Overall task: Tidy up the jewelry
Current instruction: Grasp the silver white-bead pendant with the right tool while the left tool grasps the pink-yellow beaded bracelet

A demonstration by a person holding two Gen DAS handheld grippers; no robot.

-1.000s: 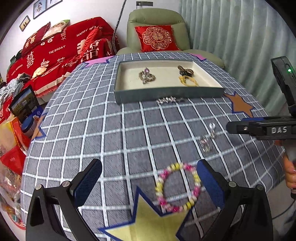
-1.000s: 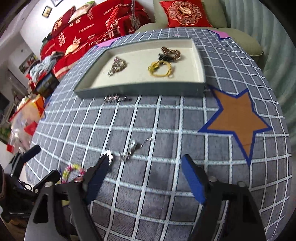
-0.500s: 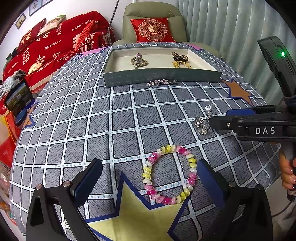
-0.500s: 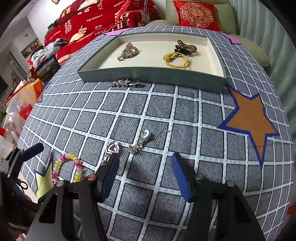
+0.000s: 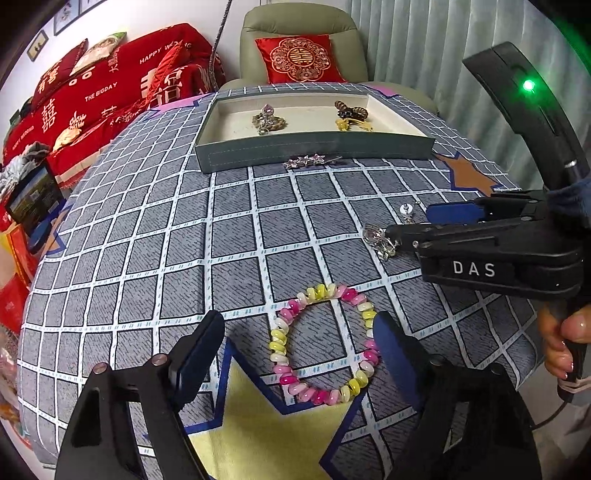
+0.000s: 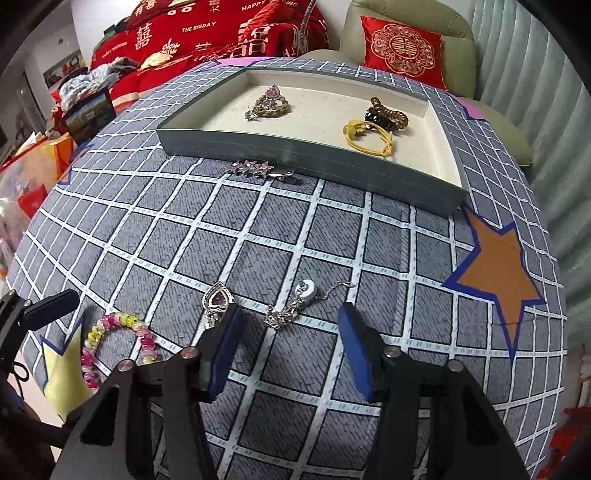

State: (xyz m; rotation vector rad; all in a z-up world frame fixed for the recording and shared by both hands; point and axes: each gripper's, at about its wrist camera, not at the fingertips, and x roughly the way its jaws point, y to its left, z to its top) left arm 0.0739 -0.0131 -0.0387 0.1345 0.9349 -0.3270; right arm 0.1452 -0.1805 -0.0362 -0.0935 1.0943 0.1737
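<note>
A pink, yellow and white bead bracelet point(image 5: 282, 325) lies on the checked cloth, partly over a yellow star patch. My left gripper point(image 5: 295, 332) hangs over it with jaws closing. The bracelet sits between the pads, and neither pad presses on it. My right gripper point(image 6: 290, 326) points down at a silver chain charm point(image 6: 295, 308), its jaws closing with the charm between the tips, untouched. A heart pendant point(image 6: 218, 299) lies by its left finger. A star hair clip point(image 6: 255, 168) rests against the grey tray point(image 6: 295, 155), which holds a braided piece and hair ties.
The right gripper point(image 5: 410, 223) and a person's hand point(image 5: 565, 339) fill the right of the left wrist view. An orange star patch point(image 6: 498, 262) lies at the table's right. Beyond the table edge are an armchair point(image 5: 299, 22), a red sofa and curtains.
The left gripper sank toward the bracelet and its jaws narrowed around it. The right gripper slid left until the silver charm lay between its tips, rolling a little while its jaws drew closer.
</note>
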